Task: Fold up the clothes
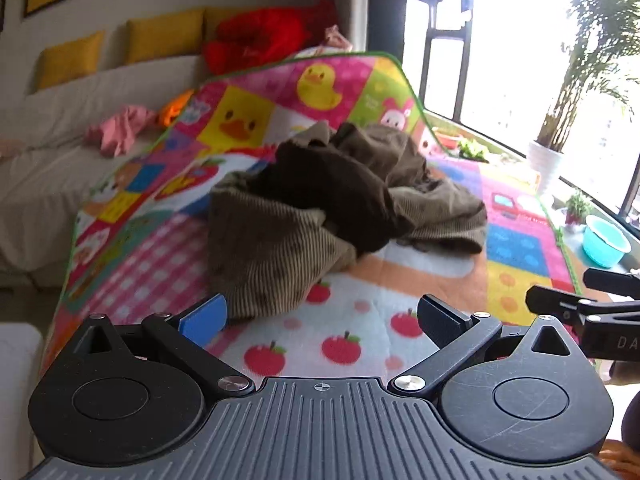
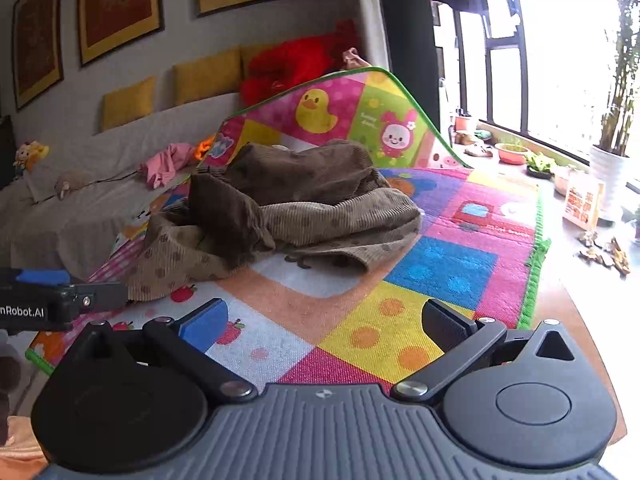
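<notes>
A crumpled brown corduroy garment [image 1: 332, 204] with dark dots lies in a heap on the colourful play mat [image 1: 360, 344]; it also shows in the right wrist view [image 2: 288, 208] on the mat [image 2: 440, 264]. My left gripper [image 1: 320, 318] is open and empty, just in front of the garment's near corner. My right gripper [image 2: 324, 322] is open and empty, over the mat short of the garment. Each gripper shows at the edge of the other's view: the right one [image 1: 592, 312] and the left one [image 2: 52, 300].
A white sofa [image 2: 80, 200] with yellow cushions, a pink garment [image 2: 168, 164] and a red pile [image 2: 296, 64] stands behind the mat. The mat's far edge curls up. A window sill at right holds plants [image 2: 540, 162], bowls and a teal basin [image 1: 604, 240].
</notes>
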The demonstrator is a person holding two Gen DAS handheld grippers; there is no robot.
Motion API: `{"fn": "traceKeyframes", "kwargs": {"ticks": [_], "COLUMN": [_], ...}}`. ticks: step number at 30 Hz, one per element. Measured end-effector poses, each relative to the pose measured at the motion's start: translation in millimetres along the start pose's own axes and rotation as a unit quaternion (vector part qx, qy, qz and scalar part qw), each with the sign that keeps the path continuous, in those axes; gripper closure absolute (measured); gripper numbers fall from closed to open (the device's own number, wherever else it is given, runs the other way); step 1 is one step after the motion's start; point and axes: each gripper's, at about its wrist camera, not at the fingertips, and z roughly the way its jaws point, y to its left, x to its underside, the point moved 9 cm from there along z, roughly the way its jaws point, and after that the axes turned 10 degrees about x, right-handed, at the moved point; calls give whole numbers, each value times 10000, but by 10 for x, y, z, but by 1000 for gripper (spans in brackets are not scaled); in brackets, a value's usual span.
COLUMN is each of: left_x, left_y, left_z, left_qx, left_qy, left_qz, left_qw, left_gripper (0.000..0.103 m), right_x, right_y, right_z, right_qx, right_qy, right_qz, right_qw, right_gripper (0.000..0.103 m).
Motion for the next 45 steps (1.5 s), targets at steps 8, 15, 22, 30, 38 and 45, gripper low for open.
{"fn": "traceKeyframes", "kwargs": {"ticks": [8,15,22,30,38,45], "left_x": [83,32,74,72,84,85], "left_y": [-75,-66,-37,-38,-24,-8], "left_z": [-78,21,59,68,77,83], "left_qx": [61,-46,-26,-17,-15,-18], "left_qy": [-105,280,326,329,363,400], "left_qz": [257,85,20,-1,-19,-58], "left_qw": [9996,9996,9995,9995,9993,9992], "left_gripper": [0,0,0,0,0,0], "right_x": [11,24,46,58,62,79], "right_y": [-52,-12,-19,-15,-24,-32], "right_z": [-5,-35,-26,-16,-20,-7], "right_qx": [137,95,79,70,67,55], "right_qy": [-140,-74,-31,-15,-1,41], "right_qz": [43,33,38,42,48,55], "right_qw": [9998,9999,10000,10000,10000,10000], "right_gripper": [0,0,0,0,0,0]}}
